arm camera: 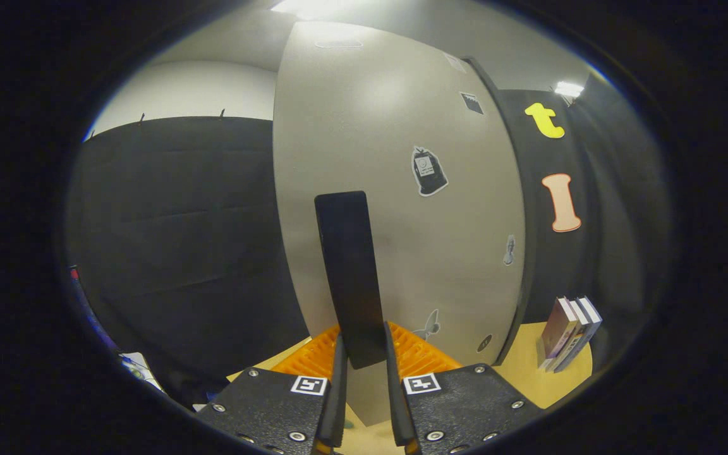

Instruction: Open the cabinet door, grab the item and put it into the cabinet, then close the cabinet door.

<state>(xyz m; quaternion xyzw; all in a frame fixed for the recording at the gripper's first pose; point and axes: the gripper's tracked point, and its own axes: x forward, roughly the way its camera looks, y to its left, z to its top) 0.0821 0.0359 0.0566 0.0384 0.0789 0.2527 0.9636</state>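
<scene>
Black and flat, the slab (351,272) stands upright before the cabinet door (395,189), its lower end clamped between the gripper (363,366) fingers; it looks stiff, light, possibly slippery.

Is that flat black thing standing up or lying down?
Upright: the black item rises between the gripper fingers, which press both its sides.

One gripper (362,354) is showing, its two fingers (337,379) pressing on one flat black slab (351,278) standing between them. One grey cabinet (395,189) is standing beyond, carrying at least six stickers (429,170). One orange ridged rack (421,357) is lying underneath. Three books (569,332) are standing beside the cabinet on one wooden table (528,373).
</scene>
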